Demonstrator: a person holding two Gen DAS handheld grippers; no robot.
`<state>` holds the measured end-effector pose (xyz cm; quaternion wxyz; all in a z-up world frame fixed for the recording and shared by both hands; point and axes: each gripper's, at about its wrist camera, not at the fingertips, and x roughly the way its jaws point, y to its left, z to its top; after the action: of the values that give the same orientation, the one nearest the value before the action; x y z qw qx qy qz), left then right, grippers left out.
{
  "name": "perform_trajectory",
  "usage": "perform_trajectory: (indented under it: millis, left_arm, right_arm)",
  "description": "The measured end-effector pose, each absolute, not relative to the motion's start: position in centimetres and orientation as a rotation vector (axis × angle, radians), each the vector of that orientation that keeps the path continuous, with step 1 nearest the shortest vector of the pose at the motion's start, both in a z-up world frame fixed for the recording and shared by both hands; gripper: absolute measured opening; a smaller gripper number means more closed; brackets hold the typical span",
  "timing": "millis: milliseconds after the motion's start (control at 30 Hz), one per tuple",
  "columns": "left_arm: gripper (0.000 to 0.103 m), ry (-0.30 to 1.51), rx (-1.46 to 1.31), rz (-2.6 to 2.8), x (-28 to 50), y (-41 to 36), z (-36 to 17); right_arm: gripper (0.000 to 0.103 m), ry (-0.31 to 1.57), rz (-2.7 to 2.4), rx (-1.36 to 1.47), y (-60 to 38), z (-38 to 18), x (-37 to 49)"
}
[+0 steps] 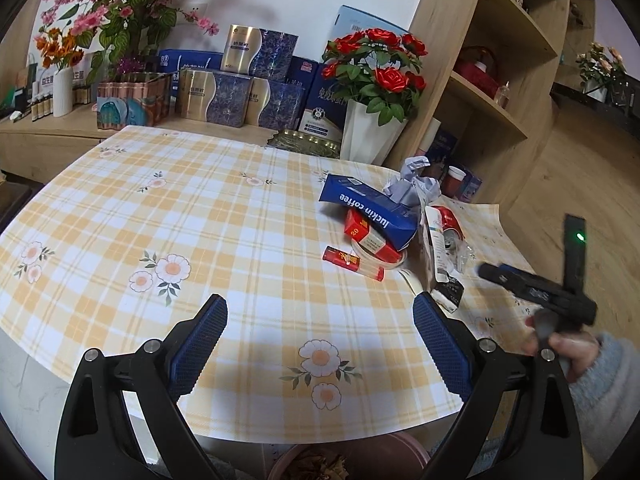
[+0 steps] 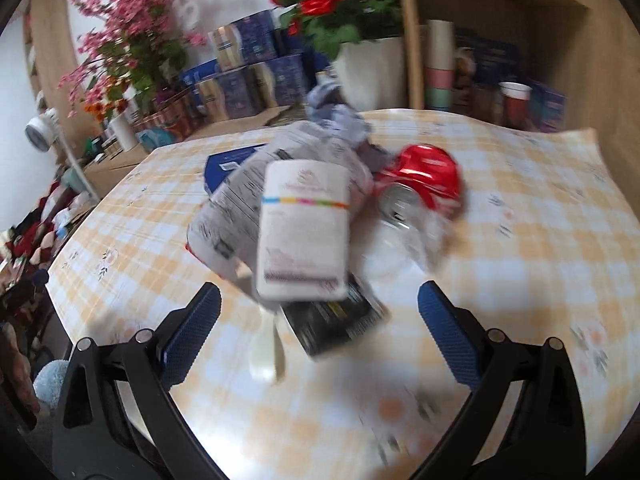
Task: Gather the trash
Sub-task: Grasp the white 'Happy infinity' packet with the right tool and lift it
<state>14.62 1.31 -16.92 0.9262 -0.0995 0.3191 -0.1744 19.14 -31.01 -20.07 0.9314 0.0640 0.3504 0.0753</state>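
Note:
A trash pile lies at the right of the checked tablecloth [image 1: 200, 208]: a blue coffee box [image 1: 368, 208] on a red cigarette pack [image 1: 370, 240], a small red tube [image 1: 352, 264], crumpled paper [image 1: 412, 184], a white carton [image 1: 438, 248] and a crushed red can [image 1: 452, 222]. My left gripper [image 1: 320, 312] is open and empty, to the left of and short of the pile. My right gripper [image 2: 320, 300] is open too. The white carton [image 2: 304, 232], a black box [image 2: 340, 320], a white spoon [image 2: 268, 356] and the red can [image 2: 428, 176] lie just ahead of its fingers. A hand [image 1: 568, 348] holds it at the table's right edge.
A white pot of red roses [image 1: 372, 136] stands at the table's far edge, with blue and gold boxes [image 1: 224, 96] on the counter behind. Wooden shelves [image 1: 492, 92] rise at the right, with a paper cup [image 2: 514, 100] low down. A pinkish bin [image 1: 348, 460] sits below the near table edge.

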Motion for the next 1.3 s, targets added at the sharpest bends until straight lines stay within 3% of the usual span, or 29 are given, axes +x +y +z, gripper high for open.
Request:
perform_trajectory:
  millis: [300, 567, 700, 1067, 1300]
  left_arm:
    - [0.091, 0.728, -0.214, -0.349, 15.3, 1.9, -19.3]
    - [0.088, 0.757, -0.209, -0.381, 15.7, 1.8, -20.0]
    - [0.086, 0.755, -0.216, -0.410, 16.0, 1.3, -19.8]
    - [0.062, 0.780, -0.264, -0.554, 19.6, -2.8, -18.1]
    - [0.058, 0.772, -0.219, -0.675, 25.1, -9.5, -15.8]
  right_arm:
    - [0.097, 0.757, 0.213, 0.182, -30.1, -21.3, 25.0]
    - [0.088, 0.790, 0.264, 0.285, -30.5, -22.5, 26.8]
    - [0.069, 0.801, 0.287, 0.335, -30.9, -22.7, 27.0]
    - [0.065, 0.679, 0.212, 0.278, -31.6, -19.7, 21.9]
    - [0.065, 0.624, 0.112, 0.298, -33.5, -19.3, 17.6]
